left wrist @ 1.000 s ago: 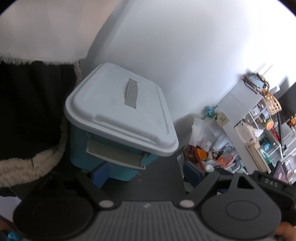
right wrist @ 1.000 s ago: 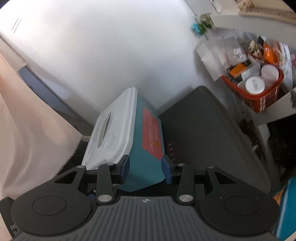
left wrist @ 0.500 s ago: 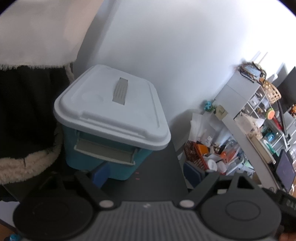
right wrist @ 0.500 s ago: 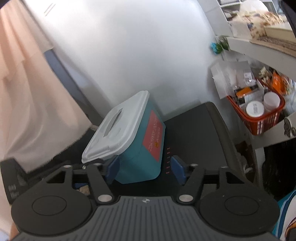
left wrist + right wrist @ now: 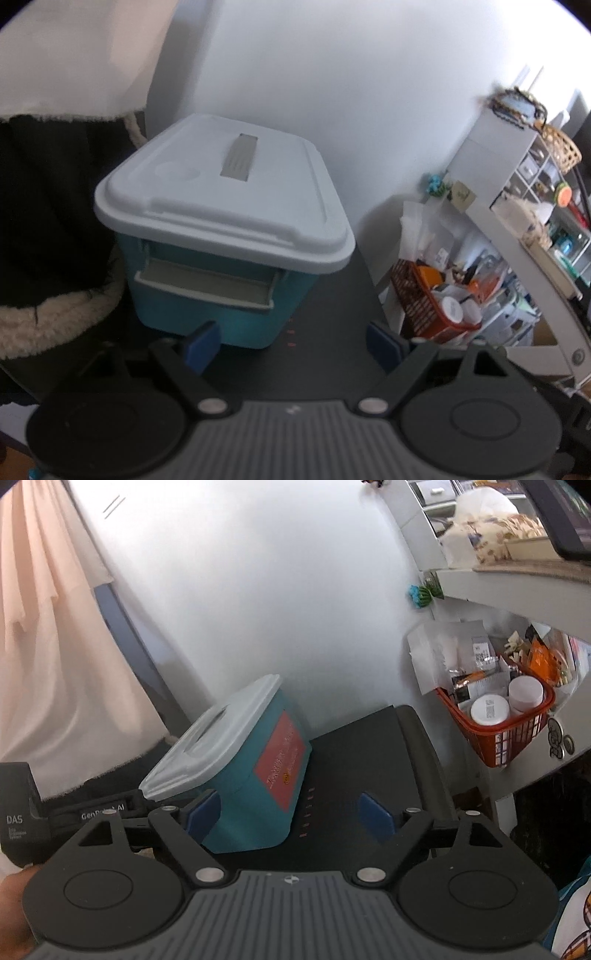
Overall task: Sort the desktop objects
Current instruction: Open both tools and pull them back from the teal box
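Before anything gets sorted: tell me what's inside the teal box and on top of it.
The teal box is closed by a white lid with a grey handle lying flat on it; nothing else sits on top. The contents are hidden by the lid.

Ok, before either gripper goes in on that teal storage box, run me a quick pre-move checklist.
1. Lid seated on the teal box: ok, it sits flat all round as far as the left view shows.
2. Left gripper free: ok, jaws wide, nothing between them.
3. Right gripper free: ok, jaws opening, no pad pressing on the box corner ahead.
4. Front latch released: cannot tell.
5. Dark surface beside the box clear for approach: ok.
6. Orange basket out of the path: ok, it stands well off to the side.
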